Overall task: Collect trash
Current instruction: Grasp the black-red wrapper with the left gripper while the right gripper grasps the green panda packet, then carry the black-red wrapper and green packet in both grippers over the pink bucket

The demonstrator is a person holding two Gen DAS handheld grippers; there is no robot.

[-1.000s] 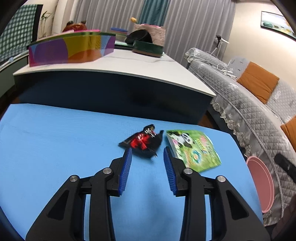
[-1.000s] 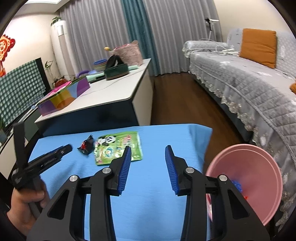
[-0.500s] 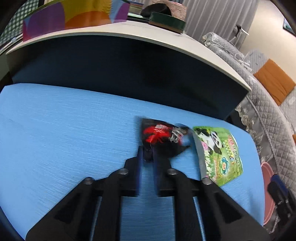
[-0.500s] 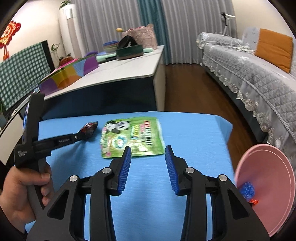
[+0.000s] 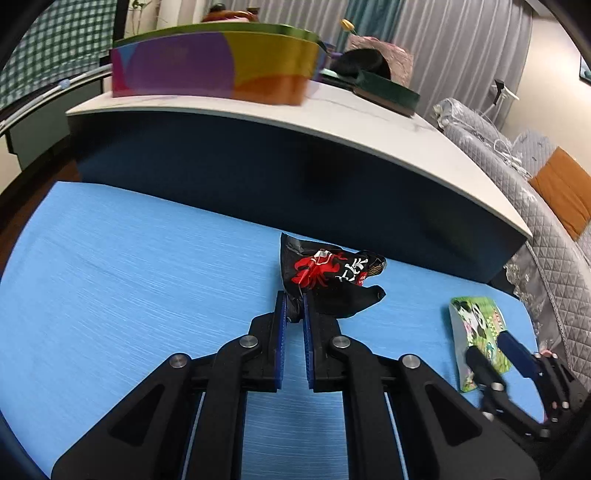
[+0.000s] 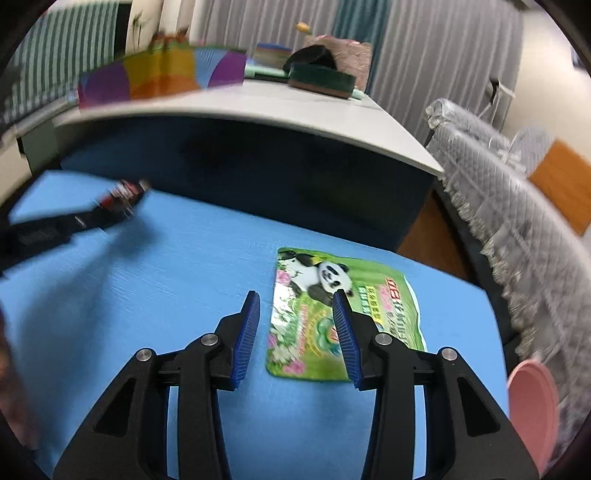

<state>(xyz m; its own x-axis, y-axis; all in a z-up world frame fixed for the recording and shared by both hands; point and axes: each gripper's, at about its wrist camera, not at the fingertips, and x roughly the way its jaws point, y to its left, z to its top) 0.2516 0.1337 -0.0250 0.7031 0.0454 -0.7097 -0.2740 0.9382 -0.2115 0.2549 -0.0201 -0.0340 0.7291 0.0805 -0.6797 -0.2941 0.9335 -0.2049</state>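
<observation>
Two wrappers are seen on the blue-covered desk (image 5: 110,258): a crumpled black-and-red wrapper (image 5: 328,275), pinched by the left tongs (image 5: 294,308), and a flat green panda-printed packet (image 6: 332,314), straddled by the open right tongs (image 6: 297,306). A pink plastic basin (image 6: 532,402) sits far right.

The setting is a home living room. The reference landmark is a long white-topped table with a dark blue base (image 5: 295,122). Beyond it hang grey pleated floor-length curtains (image 5: 461,40) with a teal curtain panel (image 6: 358,22) between them. To its right stands a sofa under a grey quilted cover (image 5: 546,221), carrying an orange square cushion (image 5: 565,188). On its top rests a multicoloured cardboard box (image 5: 214,66). In front of it lies a blue cloth-covered surface (image 5: 129,266).
</observation>
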